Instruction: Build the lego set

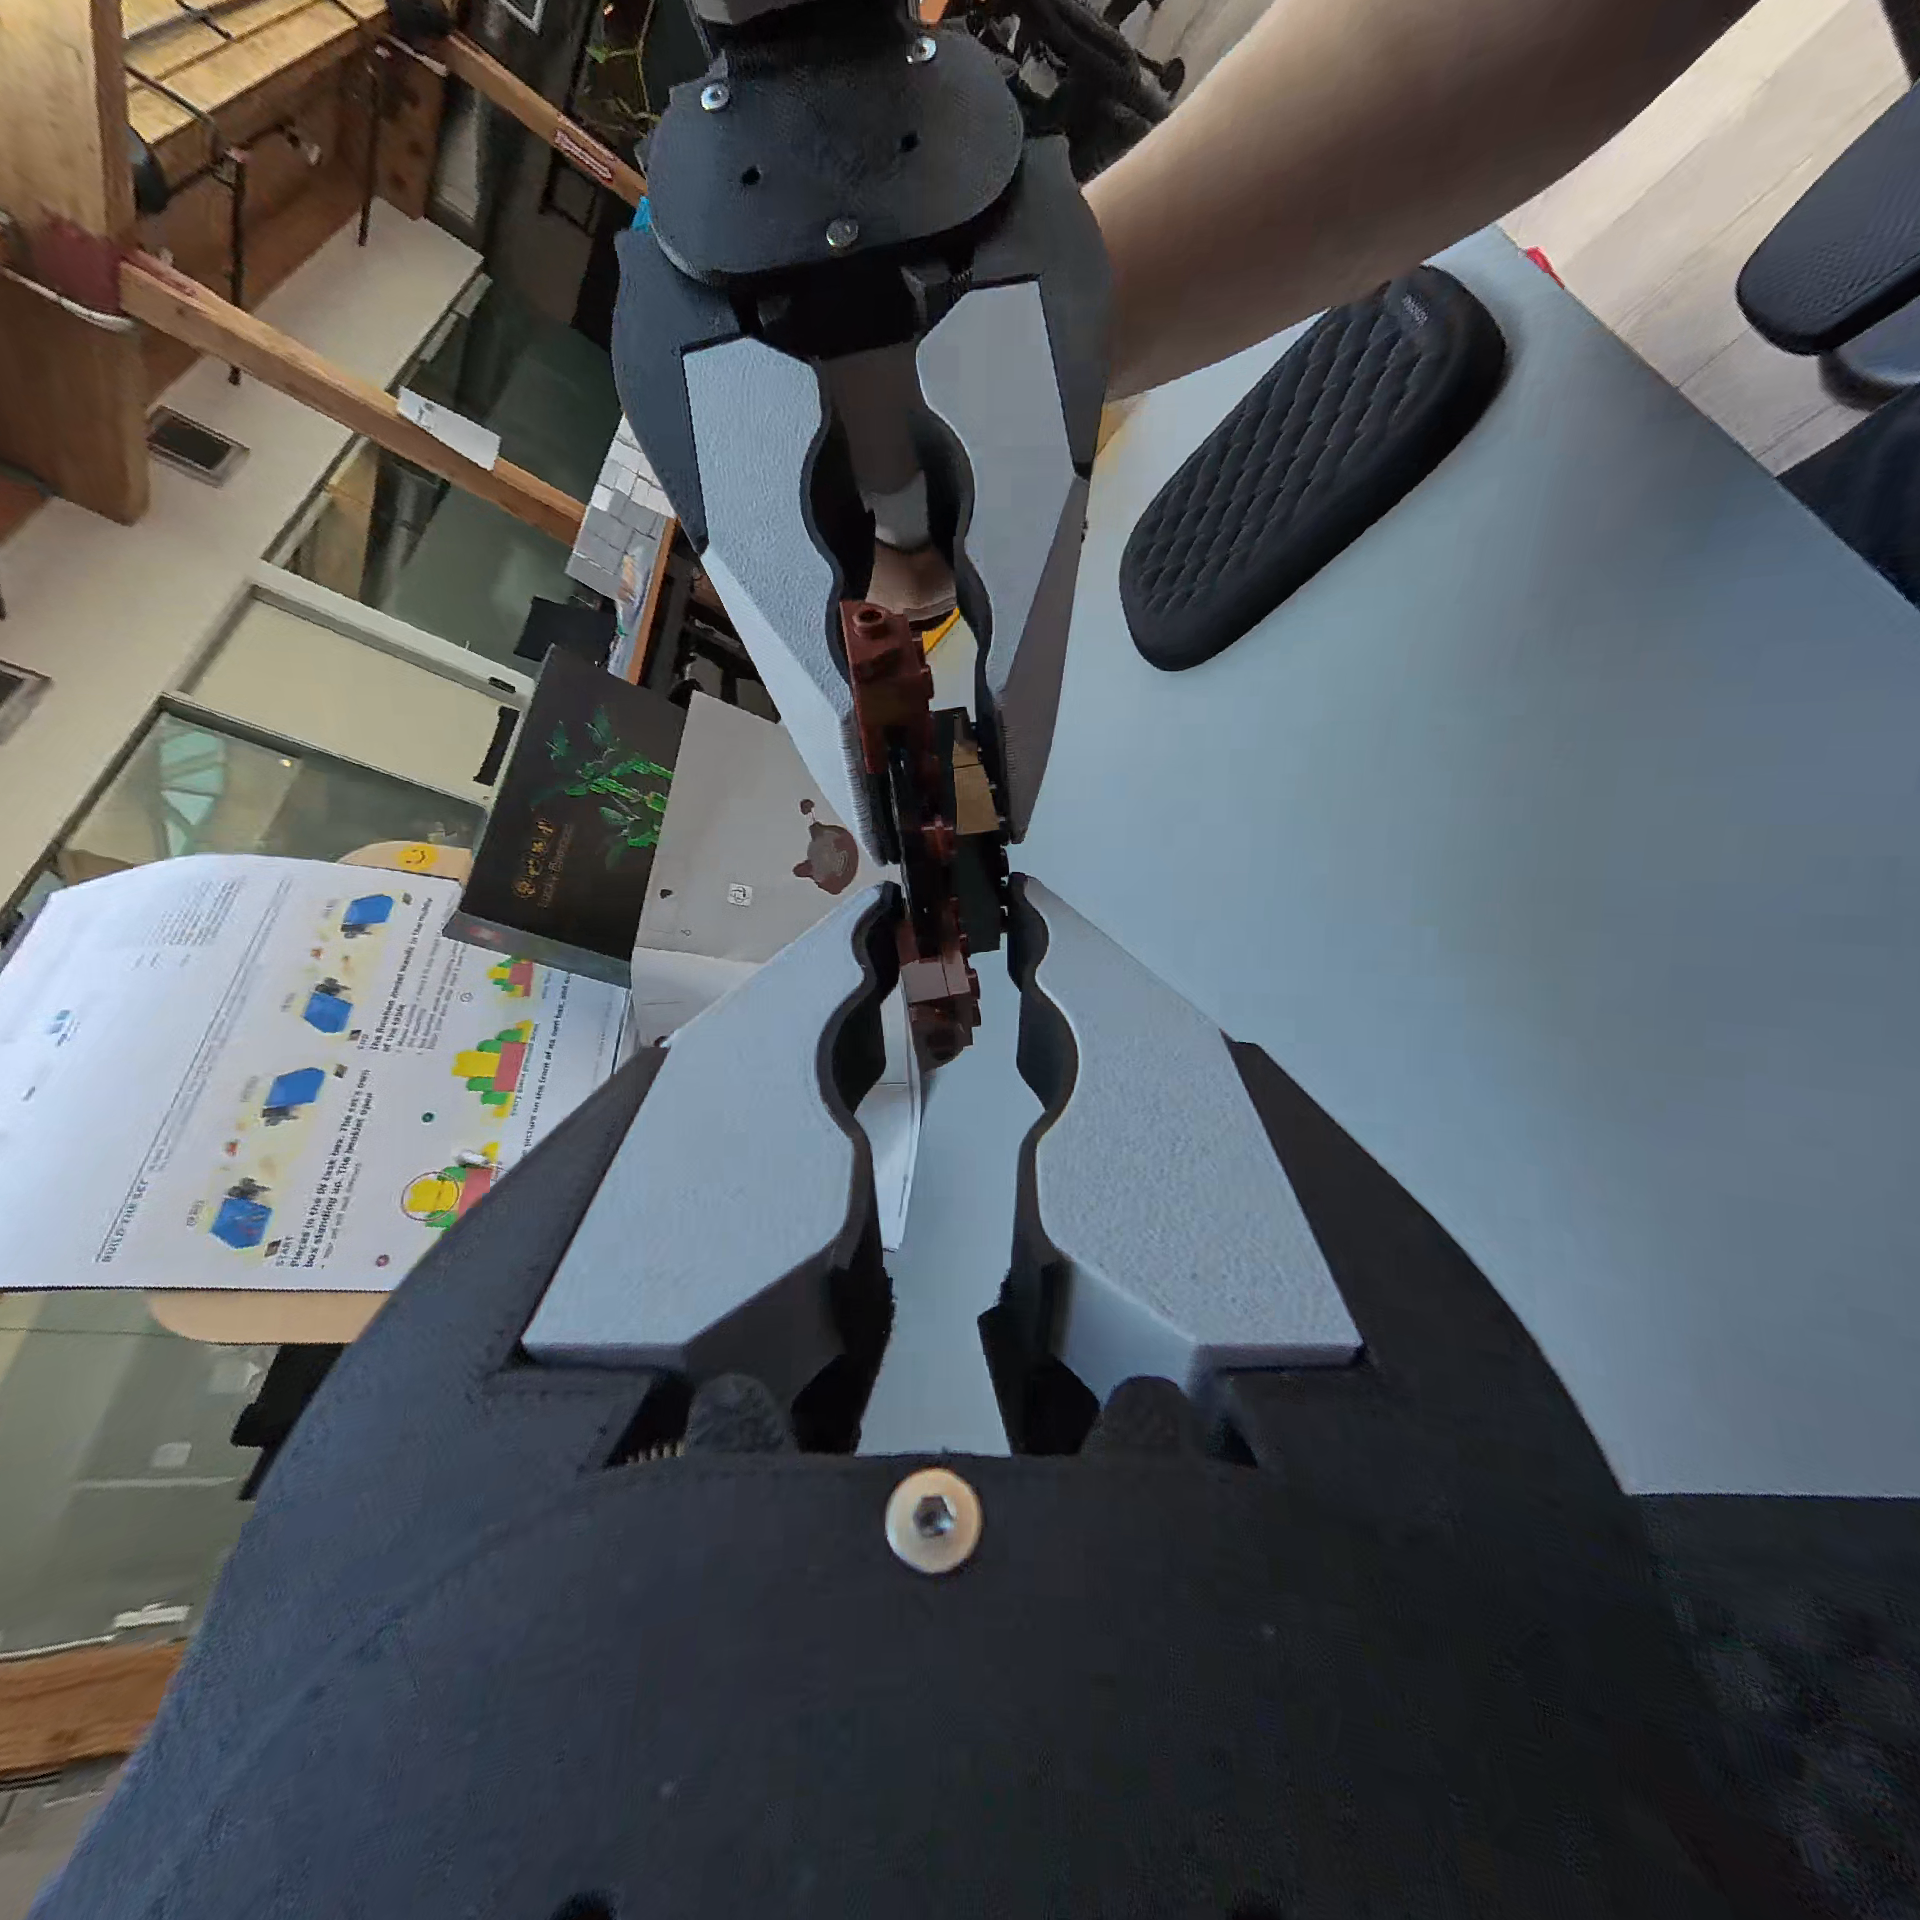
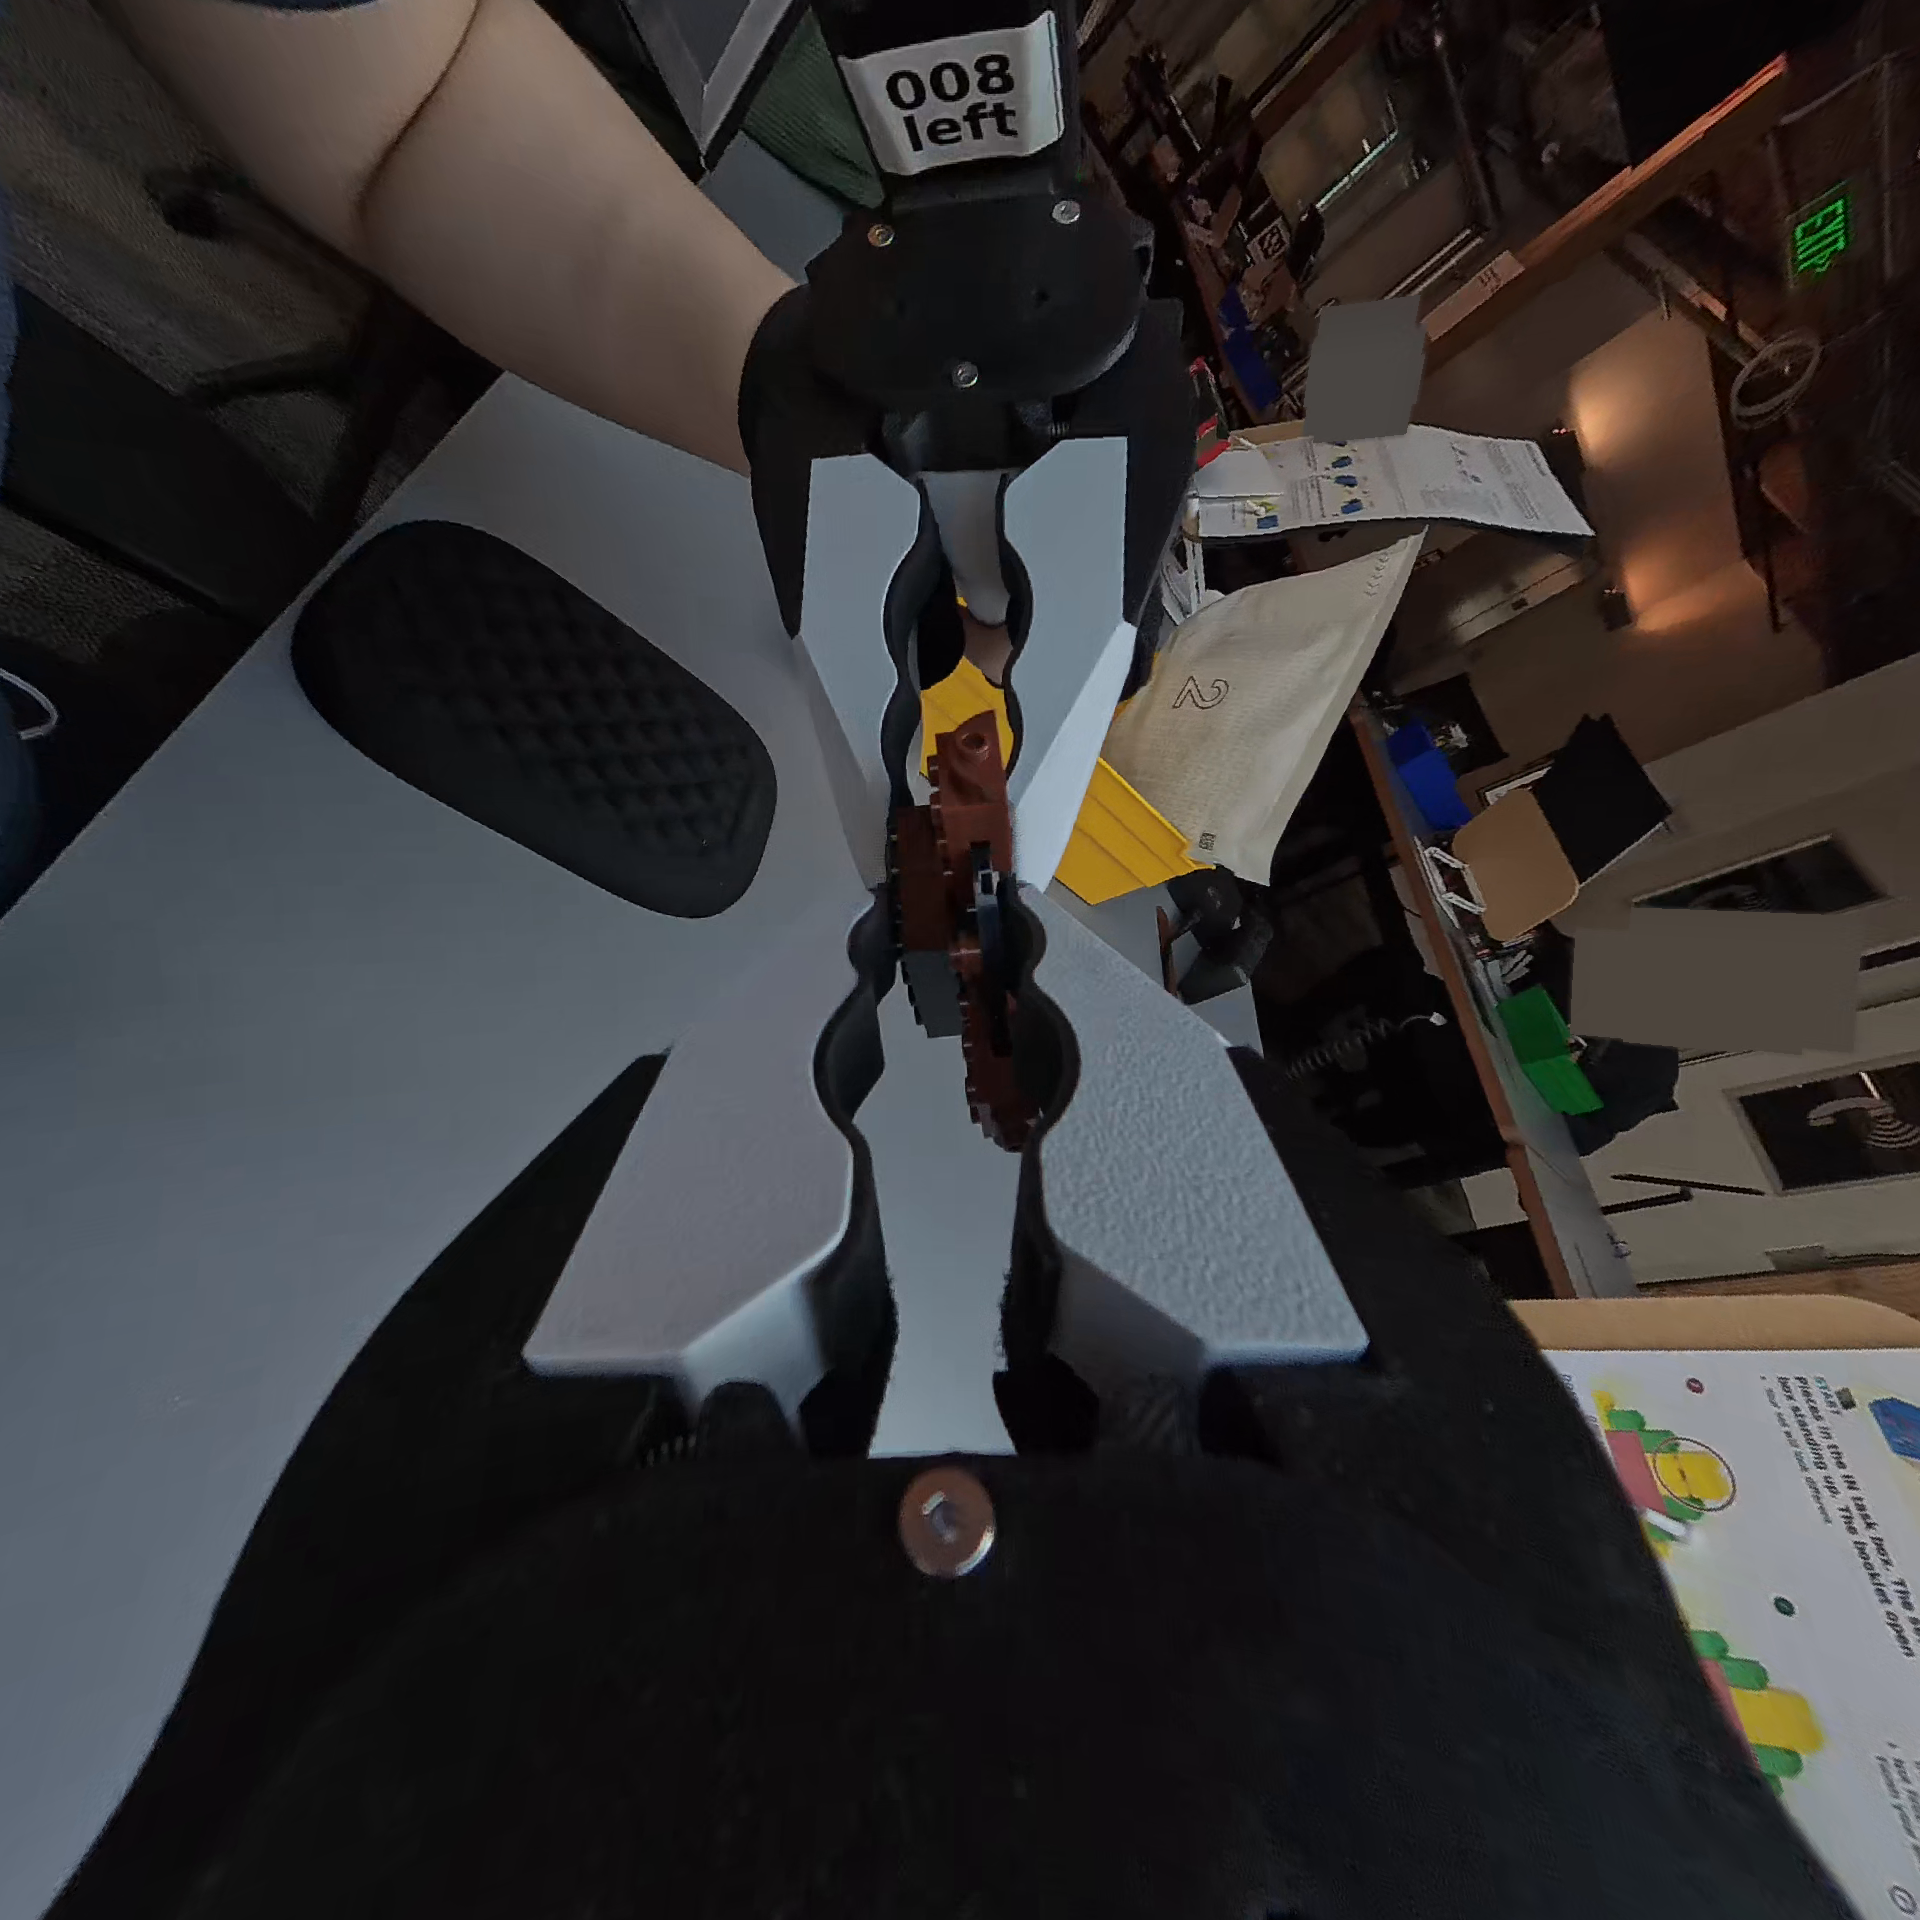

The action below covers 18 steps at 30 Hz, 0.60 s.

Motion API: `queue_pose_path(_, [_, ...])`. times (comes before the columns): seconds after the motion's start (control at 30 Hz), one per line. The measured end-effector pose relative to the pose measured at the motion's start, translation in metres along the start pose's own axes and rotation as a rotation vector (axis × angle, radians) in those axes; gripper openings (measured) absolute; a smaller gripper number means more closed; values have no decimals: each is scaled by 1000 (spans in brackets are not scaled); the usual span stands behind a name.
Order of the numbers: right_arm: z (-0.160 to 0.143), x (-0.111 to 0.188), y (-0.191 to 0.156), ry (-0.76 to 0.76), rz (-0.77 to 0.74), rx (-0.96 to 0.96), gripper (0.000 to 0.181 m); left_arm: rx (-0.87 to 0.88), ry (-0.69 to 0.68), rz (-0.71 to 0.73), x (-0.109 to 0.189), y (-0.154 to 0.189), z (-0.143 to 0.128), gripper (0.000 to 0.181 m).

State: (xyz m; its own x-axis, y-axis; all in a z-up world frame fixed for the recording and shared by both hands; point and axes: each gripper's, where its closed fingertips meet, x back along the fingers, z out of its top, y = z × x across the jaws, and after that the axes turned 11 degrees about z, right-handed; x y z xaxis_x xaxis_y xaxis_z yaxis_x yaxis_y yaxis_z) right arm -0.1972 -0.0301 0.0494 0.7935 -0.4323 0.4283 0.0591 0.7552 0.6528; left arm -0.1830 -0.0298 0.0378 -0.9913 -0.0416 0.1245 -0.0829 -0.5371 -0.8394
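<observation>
Left hand-held gripper (image 1: pixel 951 894) and right hand-held gripper (image 2: pixel 951 914) clamped tip-to-tip on brown lego assembly (image 1: pixel 925 831); its shape mostly hidden, perhaps toothed.

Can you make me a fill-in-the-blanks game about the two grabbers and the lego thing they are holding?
1. The lego piece held between the grippers is mostly ___ in colour.
2. The left gripper and the right gripper point ___ each other.
3. The black padded wrist rest lies on the ___ table.
4. The box with the green plant picture is ___ in colour.

Missing words: brown; towards; white; black
</observation>
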Motion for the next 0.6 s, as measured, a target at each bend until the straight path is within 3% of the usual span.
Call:
queue_pose_path(0.2, [-4, -2, -8, -34, 12, -7, 18, 20, -27, -67, 0, 9, 1, 17])
queue_pose_path(0.43, [-17, -6, -8, -104, 105, -207, 18, 284, -55, -266, 2, 14, -6, 17])
queue_pose_path(0.6, [-13, -2, 0, -131, 102, -233, 18, 329, -28, -277, 2, 6, -4, 17])
